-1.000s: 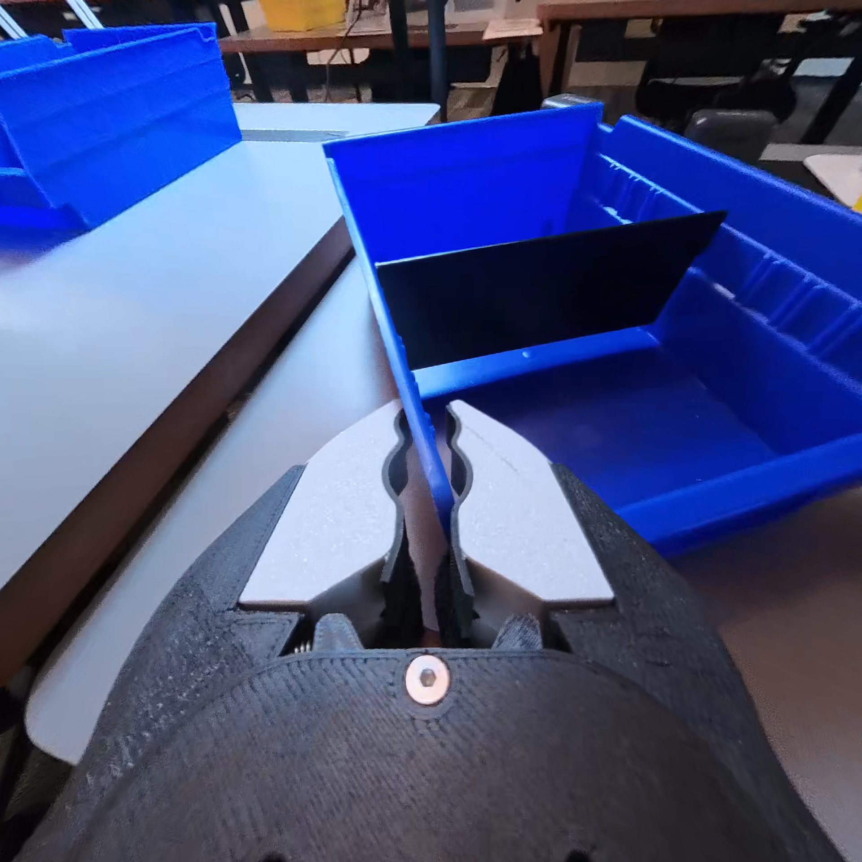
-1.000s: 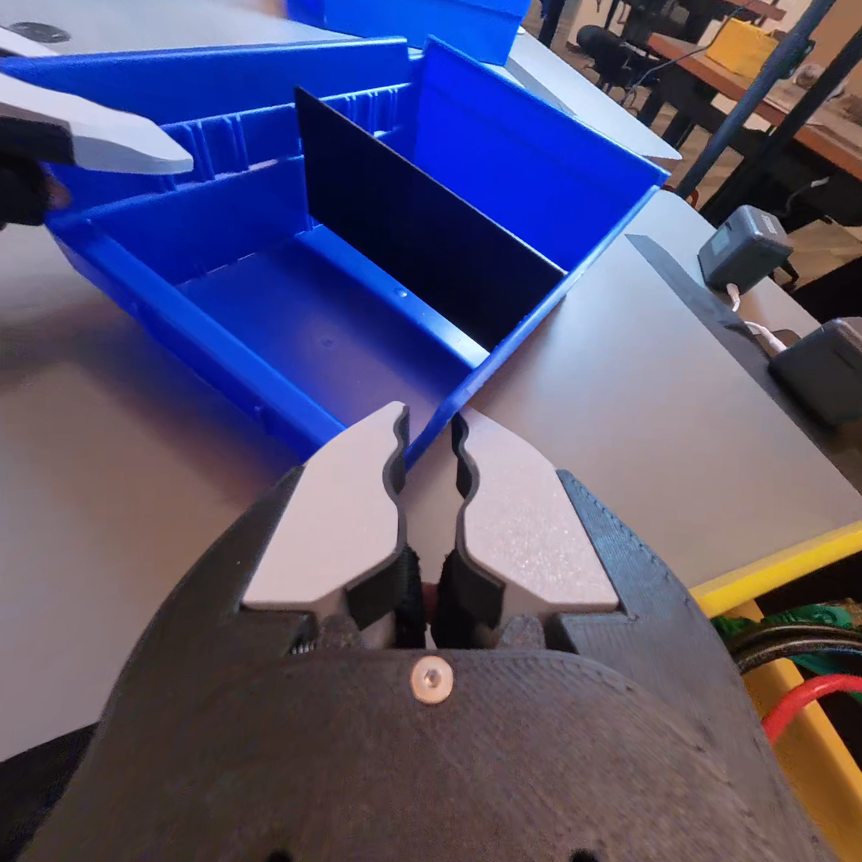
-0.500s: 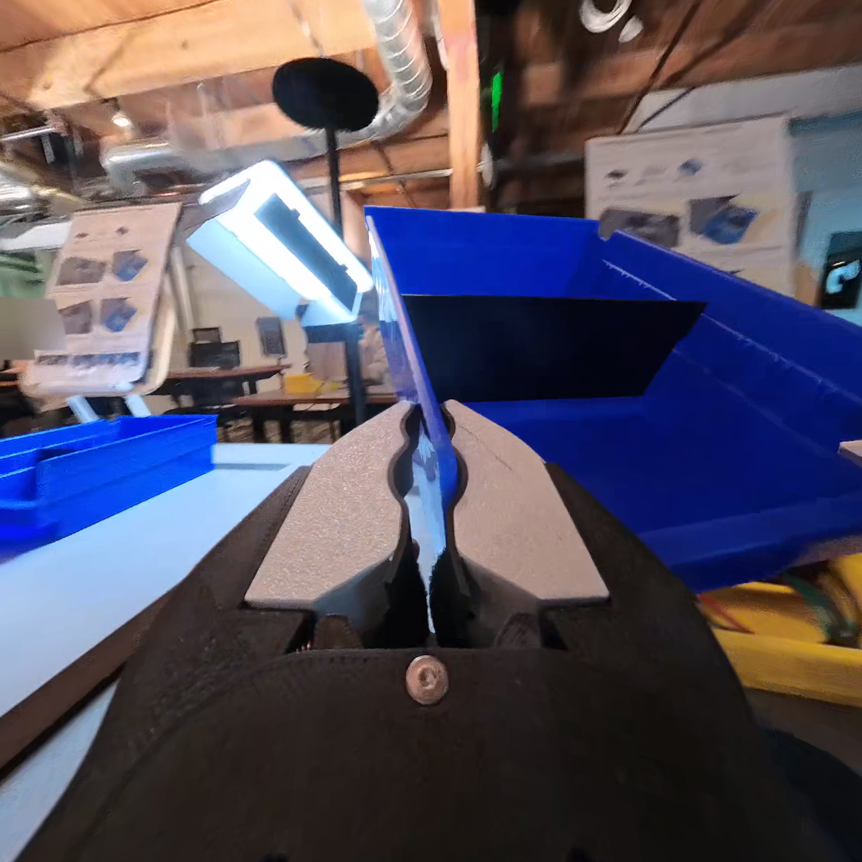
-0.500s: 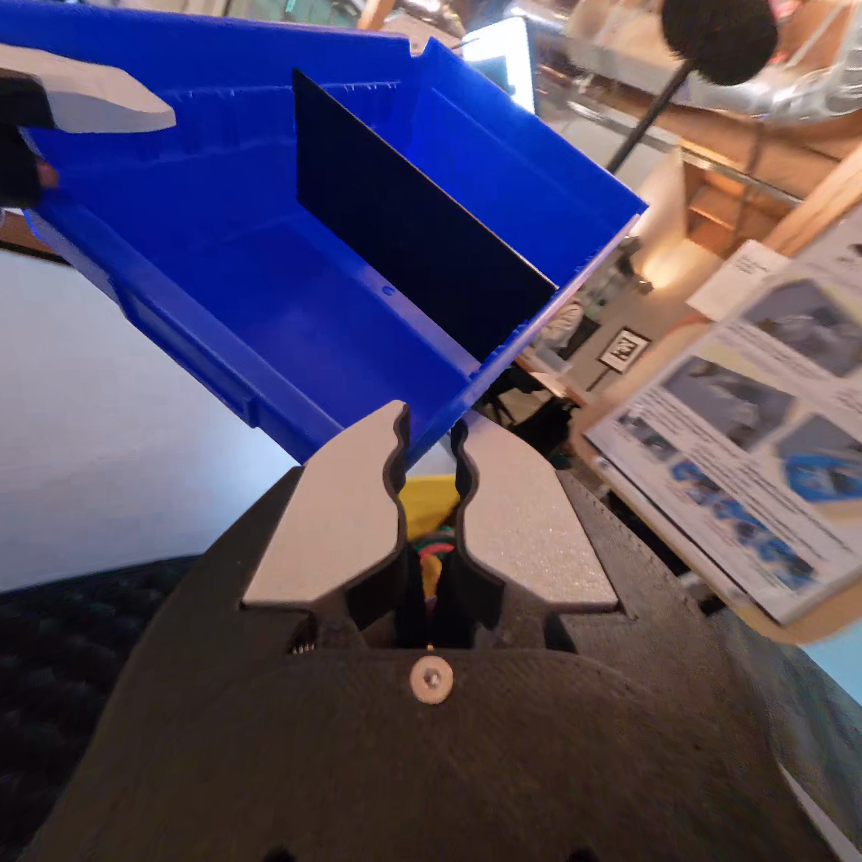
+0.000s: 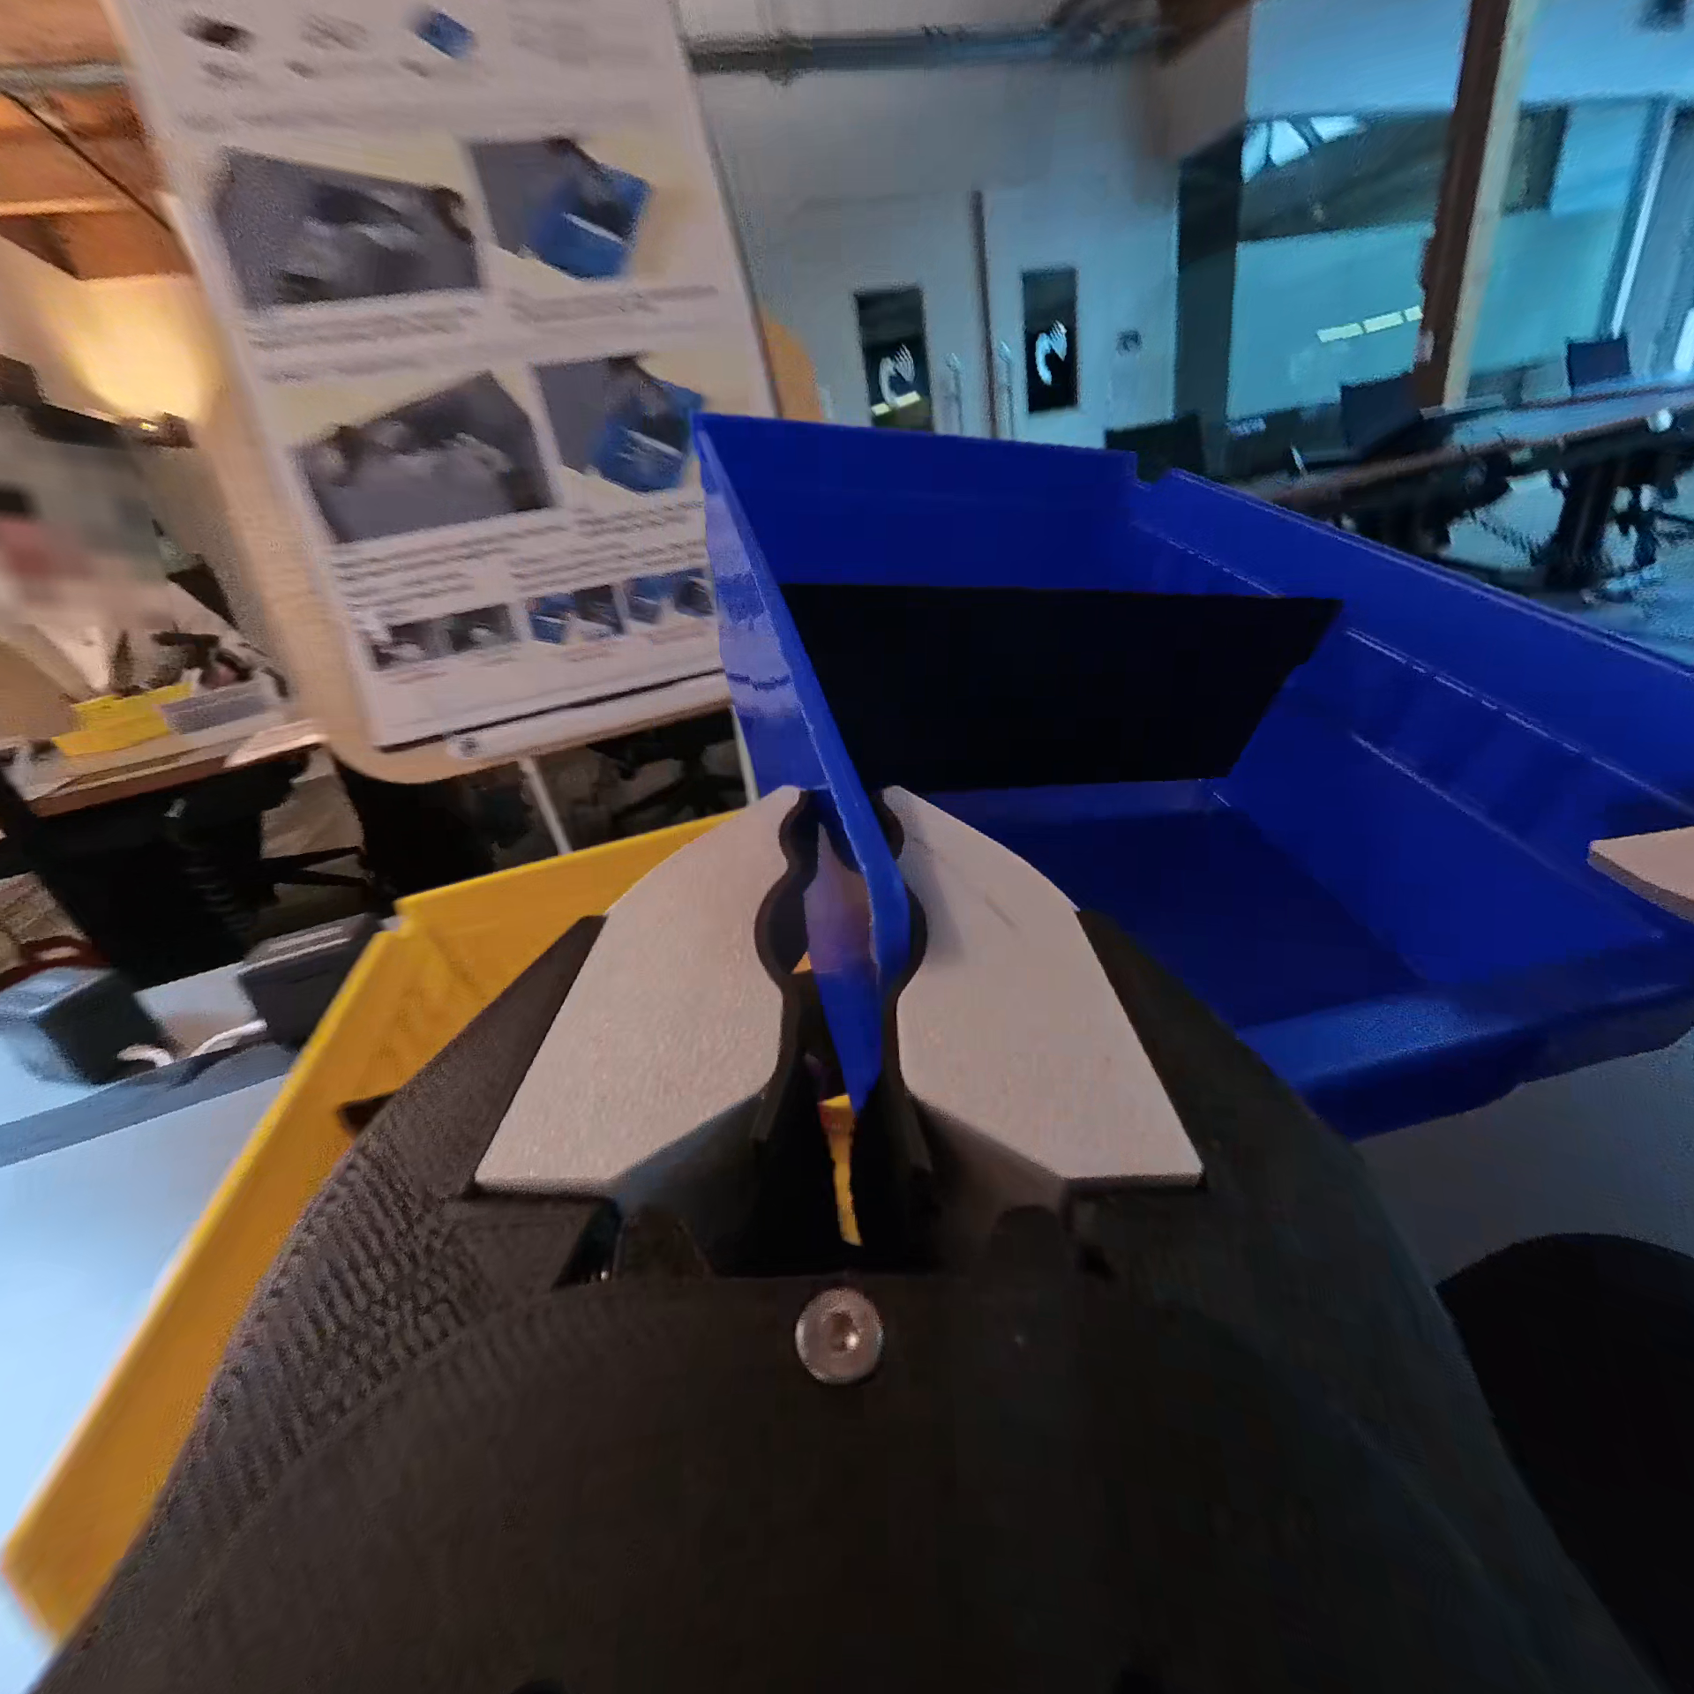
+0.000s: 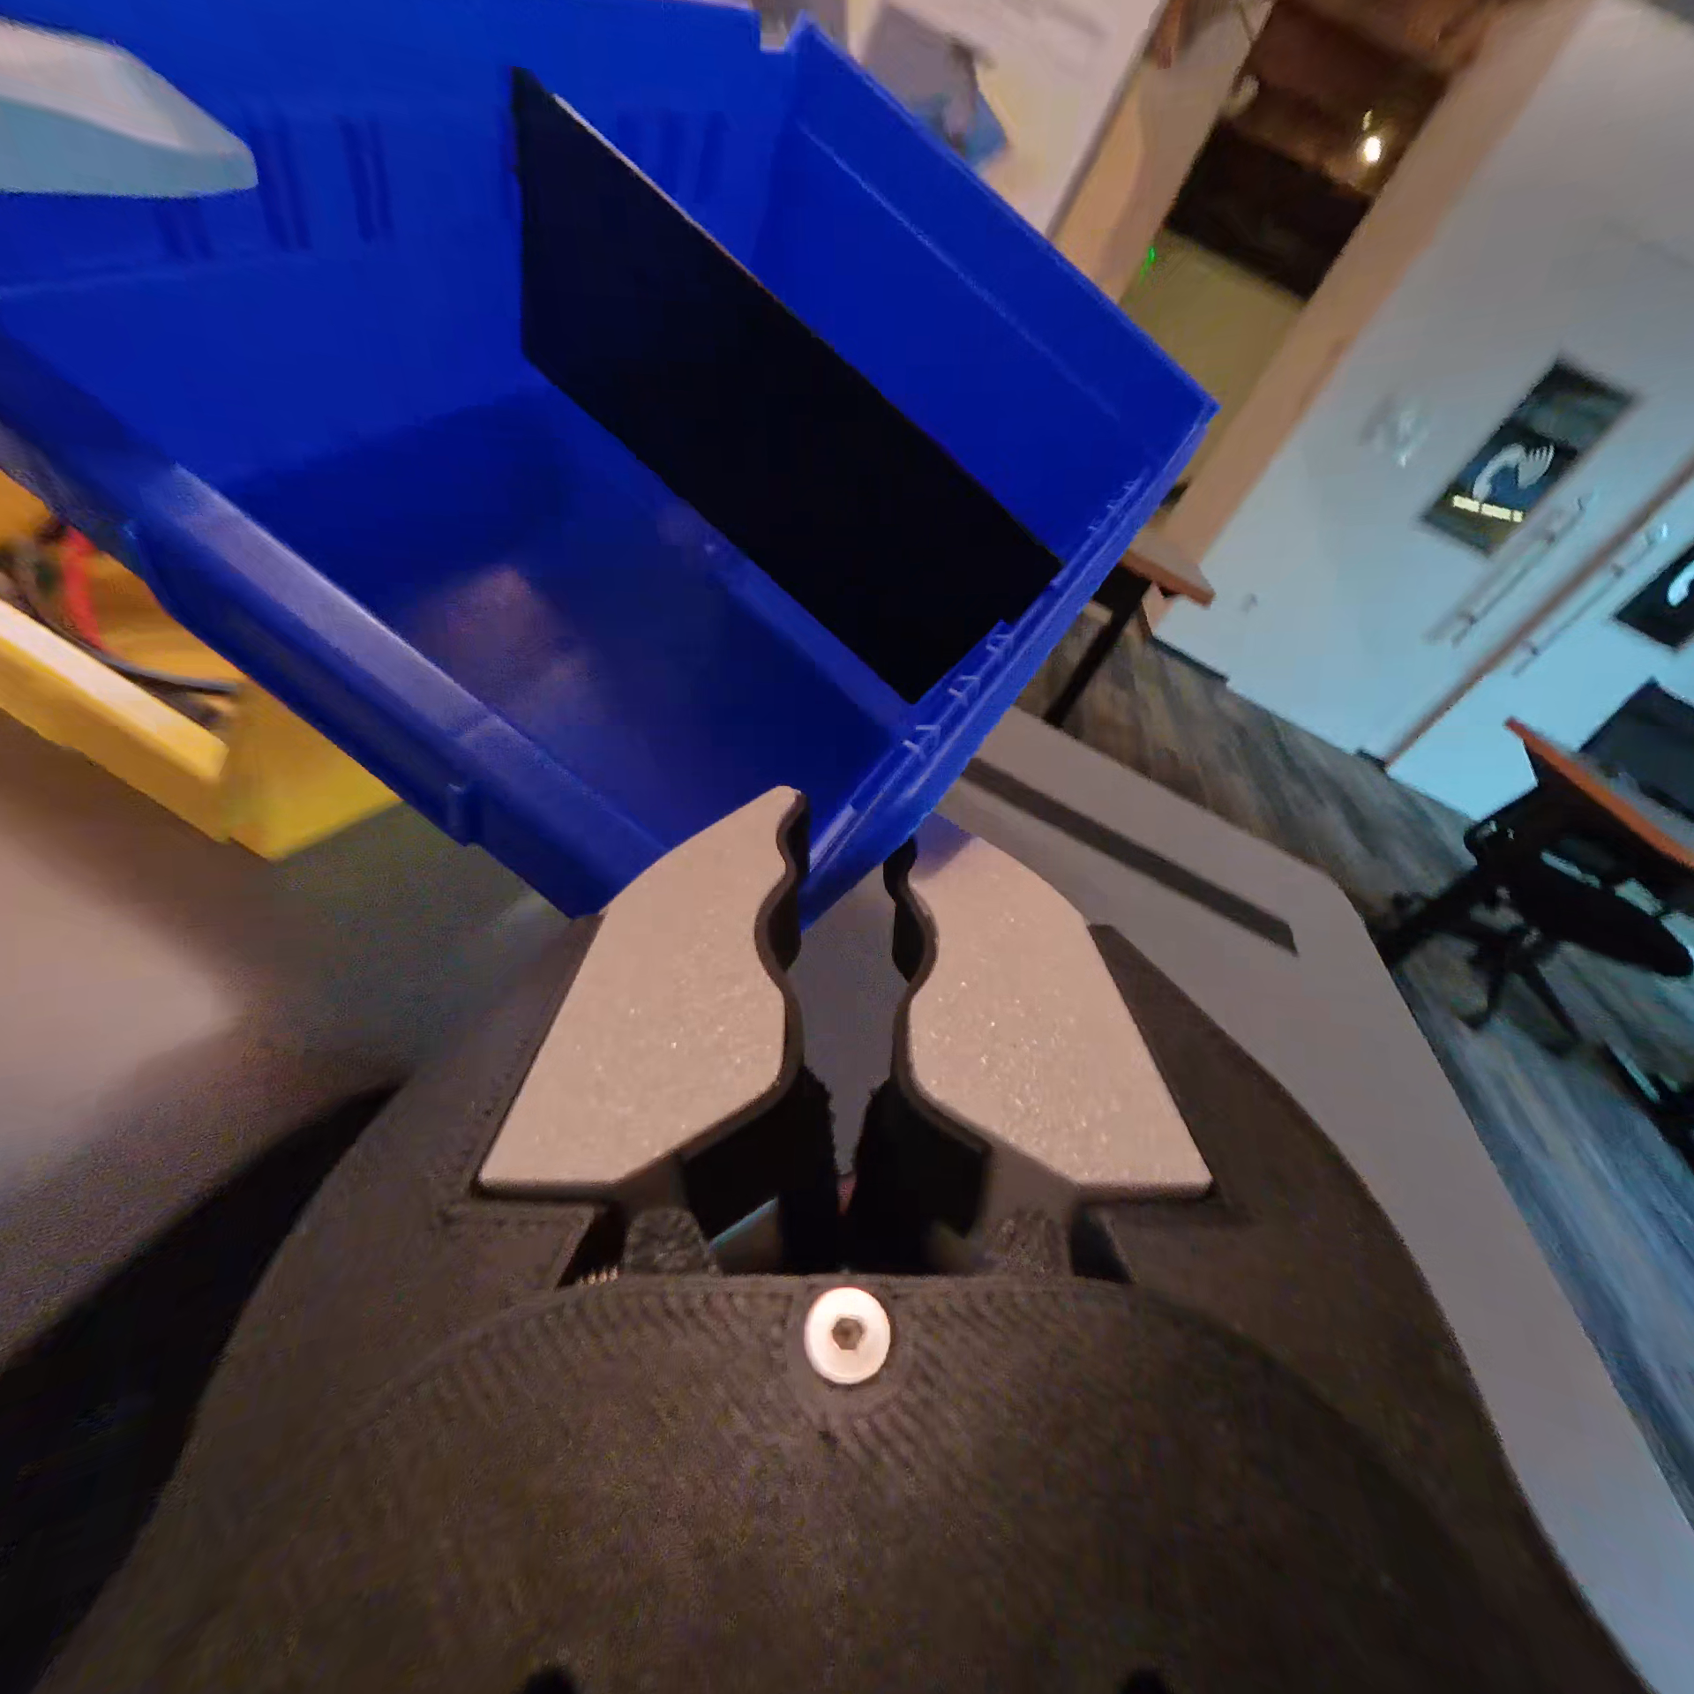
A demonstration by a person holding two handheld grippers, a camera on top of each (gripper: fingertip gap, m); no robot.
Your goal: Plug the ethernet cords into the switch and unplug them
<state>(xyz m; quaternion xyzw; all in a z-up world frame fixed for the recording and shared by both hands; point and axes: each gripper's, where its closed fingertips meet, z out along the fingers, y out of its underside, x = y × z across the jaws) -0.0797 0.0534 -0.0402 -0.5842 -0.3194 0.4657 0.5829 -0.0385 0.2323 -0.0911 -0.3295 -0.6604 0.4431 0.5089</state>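
Note:
No switch shows in either view. Both grippers hold an empty blue bin (image 5: 1192,917) with a black divider (image 5: 1008,687) in the air, tilted. My left gripper (image 5: 848,807) is shut on the bin's left side wall. My right gripper (image 6: 848,825) is shut on the front corner of the bin's (image 6: 550,596) right wall, with the divider (image 6: 733,412) beyond it. The right gripper's fingertip (image 5: 1641,871) shows at the right edge of the left wrist view. The left gripper's finger (image 6: 119,147) shows at the top left of the right wrist view. Coloured cables (image 6: 64,568) lie blurred in a yellow bin (image 6: 302,797).
The yellow bin (image 5: 440,962) stands below and left of the blue bin. A grey table (image 6: 1467,1283) lies under my right gripper. Dark power adapters (image 5: 82,1017) sit on a table at the left. A poster board (image 5: 458,367) and a person (image 5: 55,596) are behind. Tip to tip, the grippers are about 20 cm apart.
The blue bin was lifted off the grey table by both grippers and swung round. It now hangs tilted beside the yellow bin, with the room's far side behind it.

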